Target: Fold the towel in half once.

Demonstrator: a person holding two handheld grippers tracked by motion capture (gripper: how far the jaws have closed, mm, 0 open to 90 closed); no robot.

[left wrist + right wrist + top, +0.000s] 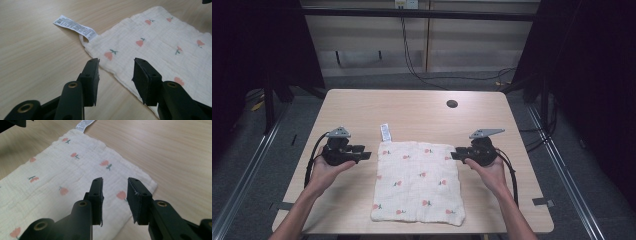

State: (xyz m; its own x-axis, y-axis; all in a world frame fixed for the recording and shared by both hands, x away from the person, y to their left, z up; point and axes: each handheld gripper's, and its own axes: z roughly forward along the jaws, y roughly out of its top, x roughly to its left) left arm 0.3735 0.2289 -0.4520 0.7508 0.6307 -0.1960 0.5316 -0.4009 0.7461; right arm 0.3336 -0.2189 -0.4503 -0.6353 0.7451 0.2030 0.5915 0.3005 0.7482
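A white cloth (418, 180) printed with small pink flowers lies flat on the wooden table (422, 110). A white care label (385, 132) sticks out from its far left corner. My left gripper (366, 154) hovers just left of that corner, held in a hand. In the left gripper view the left gripper (116, 66) stands open over the cloth's edge (160, 50), near the label (75, 26), with nothing pinched. My right gripper (454, 155) sits at the far right corner. In the right gripper view it (115, 183) is open above the cloth (62, 177), pads apart.
A dark round cable hole (452, 104) is set into the table toward the far right. Bare wood surrounds the cloth on all sides. Black cables run across the floor beyond the far edge. Metal rails flank the table left and right.
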